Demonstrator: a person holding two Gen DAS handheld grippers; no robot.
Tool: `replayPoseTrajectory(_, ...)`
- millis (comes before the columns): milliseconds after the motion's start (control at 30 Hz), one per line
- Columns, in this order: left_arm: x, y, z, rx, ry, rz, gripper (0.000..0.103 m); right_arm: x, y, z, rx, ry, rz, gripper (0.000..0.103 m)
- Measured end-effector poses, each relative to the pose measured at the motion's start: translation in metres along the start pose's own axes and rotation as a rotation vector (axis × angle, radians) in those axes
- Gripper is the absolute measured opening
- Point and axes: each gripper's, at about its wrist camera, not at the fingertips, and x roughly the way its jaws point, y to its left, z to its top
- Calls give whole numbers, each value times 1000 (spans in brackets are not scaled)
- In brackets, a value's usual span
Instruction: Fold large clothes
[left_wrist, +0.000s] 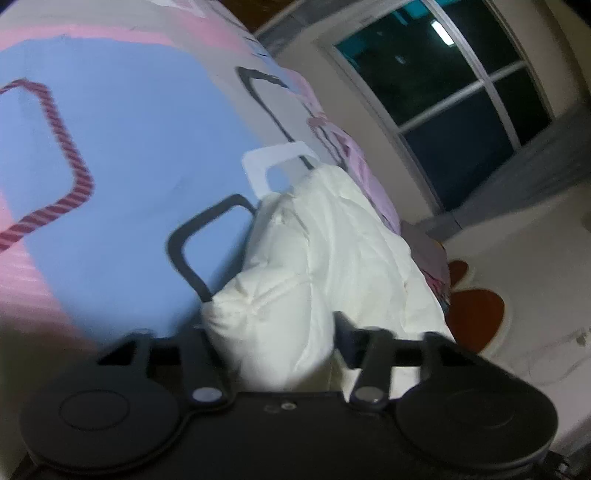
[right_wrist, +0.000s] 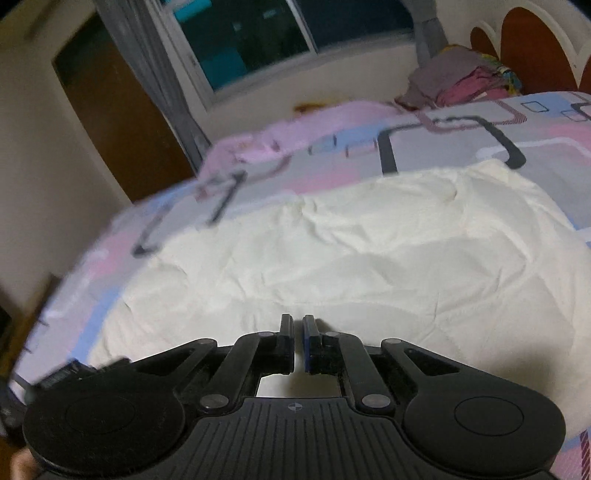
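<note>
A large white garment (right_wrist: 351, 251) lies spread on the patterned bed sheet (right_wrist: 332, 155). In the left wrist view the same white garment (left_wrist: 314, 258) is bunched up and fills the space between the jaws of my left gripper (left_wrist: 273, 343), which hold a wad of it. My right gripper (right_wrist: 298, 325) hovers just above the near part of the garment. Its fingers (right_wrist: 286, 332) are nearly together, with only a thin gap and nothing between them.
The bed sheet (left_wrist: 129, 147) has blue, pink and grey blocks. A pile of coloured clothes (right_wrist: 461, 85) sits at the far right of the bed. A window (right_wrist: 251, 37), curtains (right_wrist: 147, 74), a brown door (right_wrist: 110, 110) and a wall (left_wrist: 535, 258) surround the bed.
</note>
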Motion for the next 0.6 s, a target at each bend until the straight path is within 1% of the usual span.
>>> replayPoseTrajectory(33,0,-3,0,18,0,1,34,9,0,-3,-5,15,-13,6)
replayPoseTrajectory(133,-2,-9,1,60,-5,-7,28,29,-7,-10,-6,43,-32,5)
replayPoseTrajectory(167,-3,-12,1,81,-5,-5,28,35,-9,-11,-11,52,-40,1)
replayPoseTrajectory(233,-2,-14,1,112,3,-8,28,46,-14,-17,-21,64,-47,0)
replayPoseTrajectory(300,-2,-15,2,121,11,-10,28,50,-19,-18,9,70,-45,0)
replayPoseTrajectory(467,-4,-20,7,144,20,-15,28,42,-12,-15,29,86,-83,0)
replayPoseTrajectory(500,-6,-21,8,151,20,-18,28,34,-10,-13,36,76,-84,0)
replayPoseTrajectory(567,-9,-24,9,177,16,-24,27,16,-1,-10,12,24,-66,0)
replayPoseTrajectory(600,-10,-26,10,191,13,-29,27,12,2,-9,9,16,-58,0)
